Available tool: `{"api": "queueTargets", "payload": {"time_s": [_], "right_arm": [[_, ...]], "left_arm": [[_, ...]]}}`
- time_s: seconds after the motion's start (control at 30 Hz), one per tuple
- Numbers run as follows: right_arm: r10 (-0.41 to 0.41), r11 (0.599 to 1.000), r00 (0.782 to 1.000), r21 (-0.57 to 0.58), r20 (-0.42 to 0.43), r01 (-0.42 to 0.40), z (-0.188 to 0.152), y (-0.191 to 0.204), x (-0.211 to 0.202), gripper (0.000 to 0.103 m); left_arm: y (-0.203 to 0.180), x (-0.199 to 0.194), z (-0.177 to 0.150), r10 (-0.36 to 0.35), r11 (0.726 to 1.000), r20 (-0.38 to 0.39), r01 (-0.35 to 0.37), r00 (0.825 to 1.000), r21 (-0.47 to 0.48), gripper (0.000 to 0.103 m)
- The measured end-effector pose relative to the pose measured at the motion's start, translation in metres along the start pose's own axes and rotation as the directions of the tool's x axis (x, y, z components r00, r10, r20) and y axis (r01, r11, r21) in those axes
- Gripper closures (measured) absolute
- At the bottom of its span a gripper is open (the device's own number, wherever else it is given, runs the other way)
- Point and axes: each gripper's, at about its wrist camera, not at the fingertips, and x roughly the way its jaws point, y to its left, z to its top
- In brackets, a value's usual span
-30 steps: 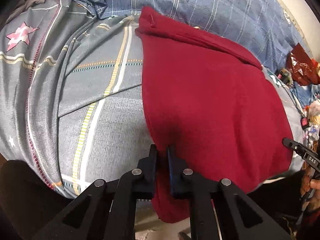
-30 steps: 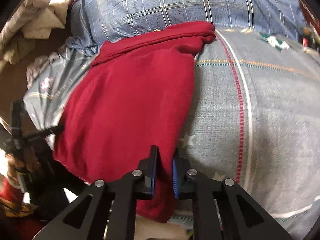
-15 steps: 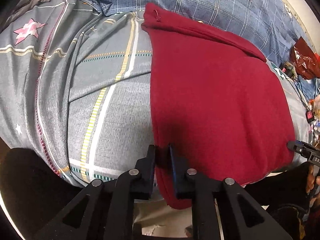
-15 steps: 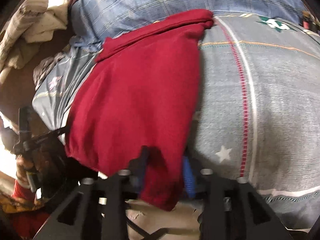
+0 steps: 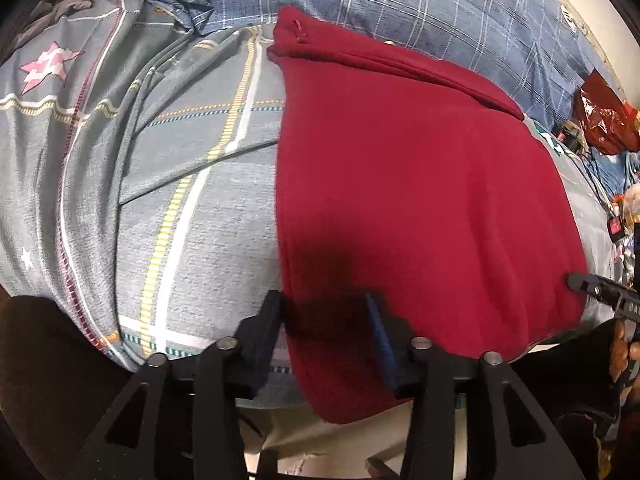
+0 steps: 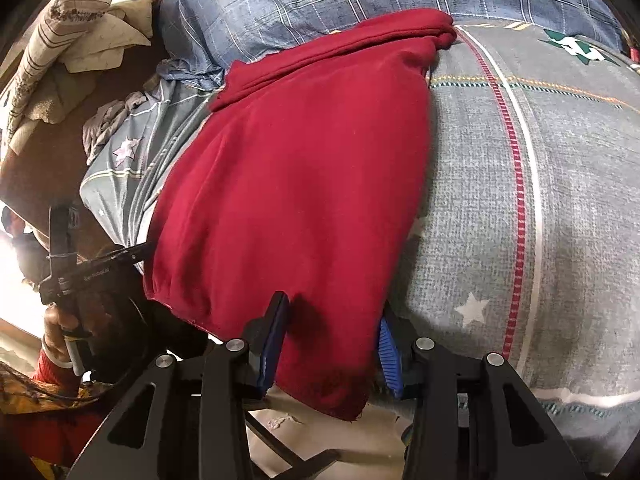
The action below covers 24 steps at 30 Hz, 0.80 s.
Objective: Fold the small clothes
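A dark red garment [image 5: 420, 200] lies flat on a grey patterned bedsheet [image 5: 180, 184], its near hem hanging over the bed's front edge. In the right wrist view the garment [image 6: 288, 184] fills the left middle. My left gripper [image 5: 324, 328] is open, its jaws spread on either side of the garment's near left corner without holding it. My right gripper [image 6: 332, 332] is open too, jaws spread around the near right corner. Each gripper shows at the edge of the other's view.
A blue plaid pillow [image 5: 400, 4] lies along the far side of the bed. Crumpled pale cloths [image 6: 72, 32] sit at the far left. A red plastic bag [image 5: 608, 120] and small clutter lie at the right. The floor [image 5: 288, 432] shows below the bed edge.
Both grippers were shut on the garment's near corners a second ago. They have opened and let the cloth go; it now lies on the bed.
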Motion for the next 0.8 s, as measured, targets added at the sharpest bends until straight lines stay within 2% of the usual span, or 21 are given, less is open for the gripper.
{"api": "queueTargets", "payload": {"time_s": [0.03,0.07,0.1,0.13,0.2,0.4,0.57,0.63,0.8], "right_arm": [[0.007,1.0,1.0,0.001,0.01,-0.007,0.001,-0.002,0.0,0.064],[0.014,1.0,1.0,0.009,0.025,-0.014,0.002,-0.003,0.0,0.078],[0.024,0.999,0.999,0.024,0.031,-0.025,0.003,-0.006,0.003,0.092],[0.041,0.998,0.999,0.04,0.029,-0.042,0.005,-0.009,0.006,0.091],[0.08,0.995,0.996,0.062,0.045,-0.082,0.007,-0.01,0.007,0.091],[0.184,0.981,0.978,0.042,0.095,-0.188,0.015,-0.003,-0.012,0.092],[0.151,0.988,0.987,0.036,0.053,-0.153,0.018,0.001,-0.004,0.091],[0.131,0.991,0.991,0.034,0.025,-0.132,0.019,0.005,0.001,0.086],[0.116,0.991,0.993,0.06,-0.007,-0.115,0.014,0.009,0.012,0.083]], "left_arm": [[-0.003,0.001,0.0,0.011,1.0,0.007,-0.011,1.0,0.018,0.061],[-0.004,0.002,0.001,0.015,0.999,0.015,-0.015,1.0,0.034,0.062],[-0.005,0.003,0.002,0.01,0.999,0.024,-0.011,1.0,0.041,0.077],[-0.002,0.003,0.004,-0.004,1.0,0.018,0.004,1.0,0.029,0.095],[0.005,0.001,0.009,-0.071,0.997,-0.014,0.071,0.997,-0.007,0.094],[0.011,-0.011,0.014,-0.072,0.997,0.018,0.072,0.997,0.0,0.094],[0.008,-0.009,0.008,-0.039,0.999,0.013,0.039,0.999,-0.015,0.094],[0.006,-0.012,0.007,-0.04,0.999,0.016,0.04,0.999,-0.013,0.094],[0.007,-0.01,0.007,-0.038,0.999,0.013,0.039,0.999,-0.013,0.094]]}}
